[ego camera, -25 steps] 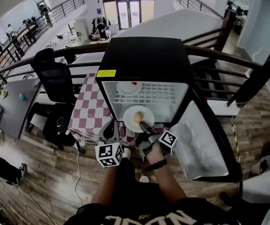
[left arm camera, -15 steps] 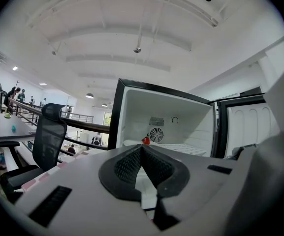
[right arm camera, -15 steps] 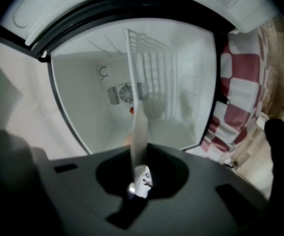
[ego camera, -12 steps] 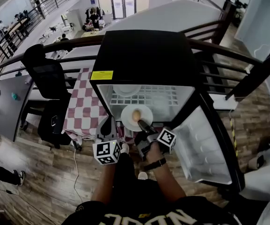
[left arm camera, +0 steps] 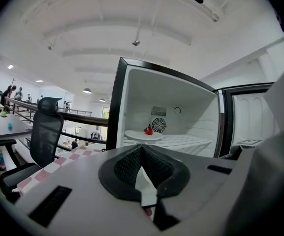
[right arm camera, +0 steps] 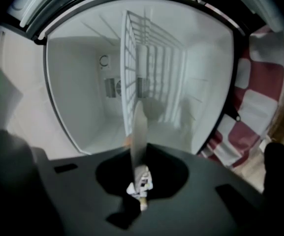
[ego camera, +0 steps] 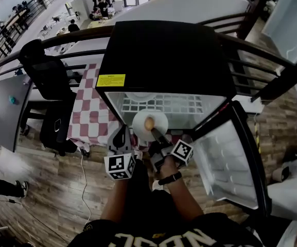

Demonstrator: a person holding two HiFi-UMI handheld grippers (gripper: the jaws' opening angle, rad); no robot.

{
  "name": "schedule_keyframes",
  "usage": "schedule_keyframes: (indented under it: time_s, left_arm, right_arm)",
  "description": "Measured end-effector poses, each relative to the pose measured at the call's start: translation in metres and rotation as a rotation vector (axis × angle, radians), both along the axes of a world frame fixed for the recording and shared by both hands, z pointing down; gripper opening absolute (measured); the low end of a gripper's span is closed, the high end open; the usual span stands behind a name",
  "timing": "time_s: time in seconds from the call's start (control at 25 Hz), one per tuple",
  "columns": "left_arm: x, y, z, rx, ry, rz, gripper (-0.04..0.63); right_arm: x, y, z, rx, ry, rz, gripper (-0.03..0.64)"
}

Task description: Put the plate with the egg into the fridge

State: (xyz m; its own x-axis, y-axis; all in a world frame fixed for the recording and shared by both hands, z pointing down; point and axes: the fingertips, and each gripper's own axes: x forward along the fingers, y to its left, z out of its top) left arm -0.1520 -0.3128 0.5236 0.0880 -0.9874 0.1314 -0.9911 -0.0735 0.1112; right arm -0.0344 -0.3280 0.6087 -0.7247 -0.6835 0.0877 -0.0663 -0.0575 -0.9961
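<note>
Edging forward over the last second, the plate [ego camera: 159, 118] with the egg [ego camera: 149, 123] now reaches the open mouth of the fridge [ego camera: 163, 55], so sliding it inside looks close. The right gripper [ego camera: 155, 134] clamps the plate's near rim, forearm stretched ahead. The left gripper [ego camera: 121, 140] hangs beside it, jaws closed and empty.

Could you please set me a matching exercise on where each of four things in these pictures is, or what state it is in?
Things:
1. egg
2. fridge door
3. left gripper
4. checked cloth

Places or states:
A. swung open on the right of the fridge
B. shut, with nothing held
C. draped over the table to the left of the fridge
D. on the plate pinched by the right gripper

Pairs: 1-D, 2-A, 3-B, 4-C
</note>
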Motion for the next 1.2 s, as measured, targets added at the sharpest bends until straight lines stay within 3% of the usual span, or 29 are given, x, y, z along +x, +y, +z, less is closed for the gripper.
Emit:
schedule_keyframes:
  time_s: [0.4, 0.6, 1.2]
  left_arm:
    - [-0.002, -0.007, 0.024, -0.051, 0.004, 0.022, 0.021]
    - [0.001, -0.008, 0.032, -0.072, 0.0, 0.04, 0.021]
    - [0.004, -0.019, 0.043, -0.101, -0.022, 0.086, 0.021]
  right_arm:
    - [-0.006, -0.007, 0.053, -0.048, 0.053, 0.018, 0.037]
    - [-0.007, -0.017, 0.078, -0.023, 0.081, 0.032, 0.037]
    - [-0.01, -0.026, 0.145, -0.109, 0.038, 0.131, 0.037]
